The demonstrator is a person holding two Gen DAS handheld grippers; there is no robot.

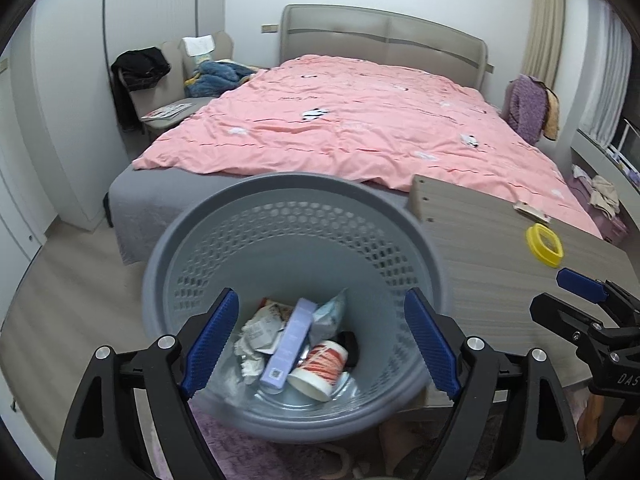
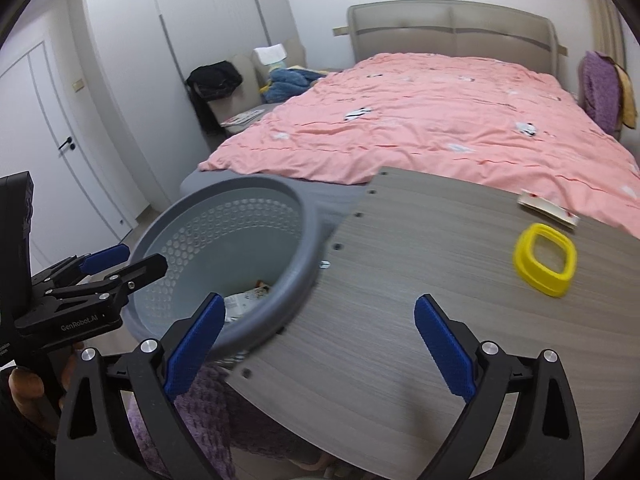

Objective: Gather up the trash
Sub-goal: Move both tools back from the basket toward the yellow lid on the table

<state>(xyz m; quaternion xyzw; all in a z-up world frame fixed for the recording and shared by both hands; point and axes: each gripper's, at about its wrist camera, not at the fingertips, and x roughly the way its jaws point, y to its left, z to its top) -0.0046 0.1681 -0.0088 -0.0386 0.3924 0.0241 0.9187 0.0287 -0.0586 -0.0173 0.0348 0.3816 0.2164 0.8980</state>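
Left gripper (image 1: 320, 340) hovered above grey basket (image 1: 160, 280) at lower centre, jaws spread wide, empty. Inside: lilac box (image 1: 290, 344), white tub (image 1: 320, 366), crumpled paper (image 1: 256, 334); dark item behind the tub hard to make out. Right gripper (image 2: 320, 348) over the worktop (image 2: 400, 280), jaws wide apart, nothing held. Yellow ring (image 2: 544, 264) and a small card (image 2: 548, 208) at right of frame, blurred.
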